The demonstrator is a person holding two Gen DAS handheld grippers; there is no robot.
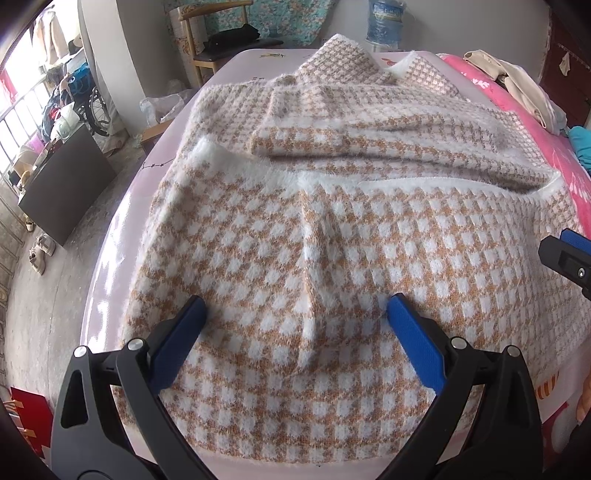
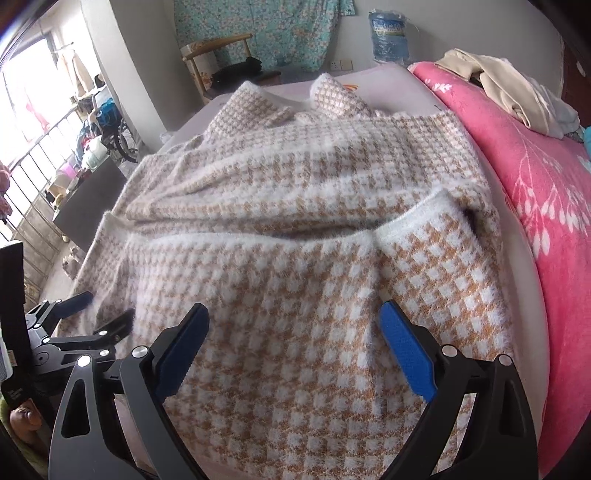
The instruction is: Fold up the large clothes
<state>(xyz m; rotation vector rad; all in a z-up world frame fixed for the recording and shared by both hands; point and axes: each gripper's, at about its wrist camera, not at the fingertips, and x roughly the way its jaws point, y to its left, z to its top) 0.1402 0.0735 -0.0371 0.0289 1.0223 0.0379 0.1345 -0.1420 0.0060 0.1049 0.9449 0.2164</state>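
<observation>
A large fuzzy knit garment (image 1: 332, 240) in an orange and white check lies spread on the bed, its near part folded over toward me with a white hem across the middle. In the right wrist view the same garment (image 2: 295, 288) fills the centre. My left gripper (image 1: 297, 306) hovers open just above the near fabric, nothing between its blue pads. My right gripper (image 2: 293, 314) is also open over the cloth. The right gripper's tip (image 1: 565, 254) shows at the right edge of the left view; the left gripper (image 2: 103, 310) shows at the left of the right view.
The bed has a pale lilac sheet (image 1: 236, 70) and a pink flowered blanket (image 2: 546, 192) on the right with beige clothes (image 2: 509, 92) piled on it. A wooden chair (image 1: 207, 40), a water jug (image 1: 384, 26) and a dark cabinet (image 1: 62, 184) stand beyond the bed.
</observation>
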